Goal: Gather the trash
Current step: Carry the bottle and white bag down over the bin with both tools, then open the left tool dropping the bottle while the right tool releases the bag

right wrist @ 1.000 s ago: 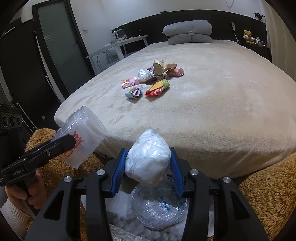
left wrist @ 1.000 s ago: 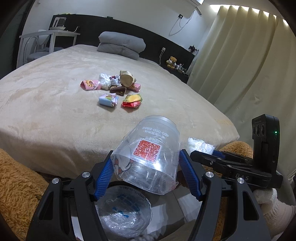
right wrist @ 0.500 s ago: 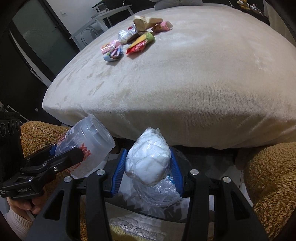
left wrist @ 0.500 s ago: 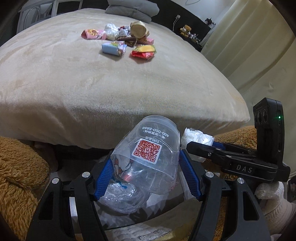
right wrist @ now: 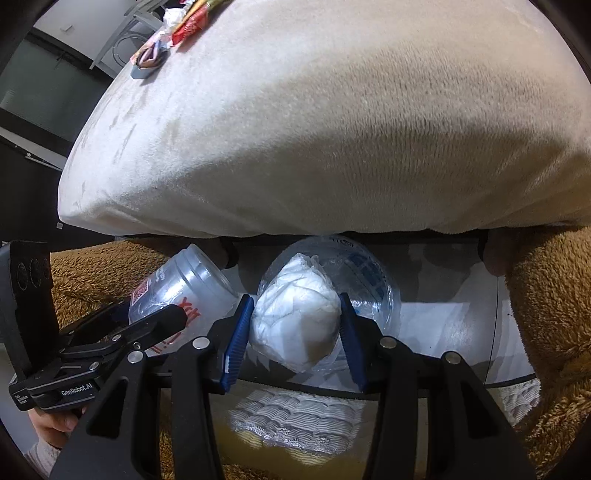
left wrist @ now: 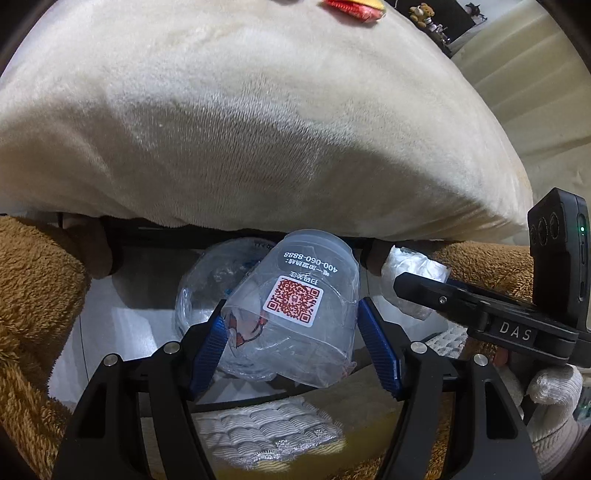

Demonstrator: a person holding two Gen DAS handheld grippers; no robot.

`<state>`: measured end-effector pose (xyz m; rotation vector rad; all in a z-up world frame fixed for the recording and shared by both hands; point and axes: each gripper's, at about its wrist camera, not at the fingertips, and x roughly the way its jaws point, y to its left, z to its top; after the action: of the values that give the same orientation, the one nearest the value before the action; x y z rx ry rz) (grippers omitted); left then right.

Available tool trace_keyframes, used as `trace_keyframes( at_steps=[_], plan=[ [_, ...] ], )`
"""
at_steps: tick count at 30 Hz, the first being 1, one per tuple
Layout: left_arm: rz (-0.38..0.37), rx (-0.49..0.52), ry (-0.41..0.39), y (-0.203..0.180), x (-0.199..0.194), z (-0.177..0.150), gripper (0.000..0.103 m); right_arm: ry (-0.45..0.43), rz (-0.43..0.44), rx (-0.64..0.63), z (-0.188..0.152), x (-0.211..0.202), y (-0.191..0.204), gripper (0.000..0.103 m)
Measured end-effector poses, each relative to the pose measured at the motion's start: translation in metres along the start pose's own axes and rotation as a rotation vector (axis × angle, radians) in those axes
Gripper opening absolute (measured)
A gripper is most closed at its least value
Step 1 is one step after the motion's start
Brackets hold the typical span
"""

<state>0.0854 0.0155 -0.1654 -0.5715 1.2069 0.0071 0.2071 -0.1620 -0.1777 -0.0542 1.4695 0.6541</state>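
trash held over the bin, ready to drop

trash from the bed [left wrist: 258, 122] is at the drop-off step: both pieces hang below the mattress edge, over a bin [right wrist: 461, 325] lined in white that sits between the person's brown fleece legs. largest of the trash is the clear plastic cup [left wrist: 295, 310], clamped across its crushed mouth end by the fingers of the left gripper [left wrist: 291, 347]. its long axis runs away from the camera and tilts up, closed base toward the bed, qr sticker facing up. under and behind it in the bin lies a crumpled clear plastic bag [left wrist: 207, 291]. smaller is the white tissue wad [right wrist: 295, 317], squeezed between the fingers of the right gripper [right wrist: 291, 339], roughly egg-shaped with its long axis near upright. the wad sits just right of the cup, apart from it. a few wrappers [right wrist: 166, 33] remain on the bed, so the job looks partly done. next move, as i judge it: spread both pairs of fingers so the pieces fall inside the liner; the light cup may cling or bounce off the rim.
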Motion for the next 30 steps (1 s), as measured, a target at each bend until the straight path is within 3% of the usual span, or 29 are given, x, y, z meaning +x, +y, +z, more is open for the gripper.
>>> trace_keyframes(
  at_steps=[11, 21, 25, 28, 30],
  plan=[
    [0.034, -0.031, 0.138, 0.004, 0.031, -0.001, 0.068, 0.120, -0.032, 0.059, 0.004, 0.028, -0.008, 0.047],
    [0.072, -0.012, 0.192, 0.002, 0.037, -0.003, 0.068, 0.145, -0.034, 0.061, 0.003, 0.032, -0.013, 0.047],
    [0.068, -0.021, 0.198, 0.003, 0.037, -0.003, 0.073, 0.140, -0.034, 0.065, 0.003, 0.033, -0.013, 0.047],
    [0.065, -0.019, 0.203, 0.003, 0.040, -0.003, 0.082, 0.134, -0.029, 0.082, 0.005, 0.031, -0.014, 0.060],
    [0.069, -0.020, 0.205, 0.003, 0.041, -0.003, 0.082, 0.127, -0.031, 0.088, 0.005, 0.030, -0.016, 0.060]
  ],
)
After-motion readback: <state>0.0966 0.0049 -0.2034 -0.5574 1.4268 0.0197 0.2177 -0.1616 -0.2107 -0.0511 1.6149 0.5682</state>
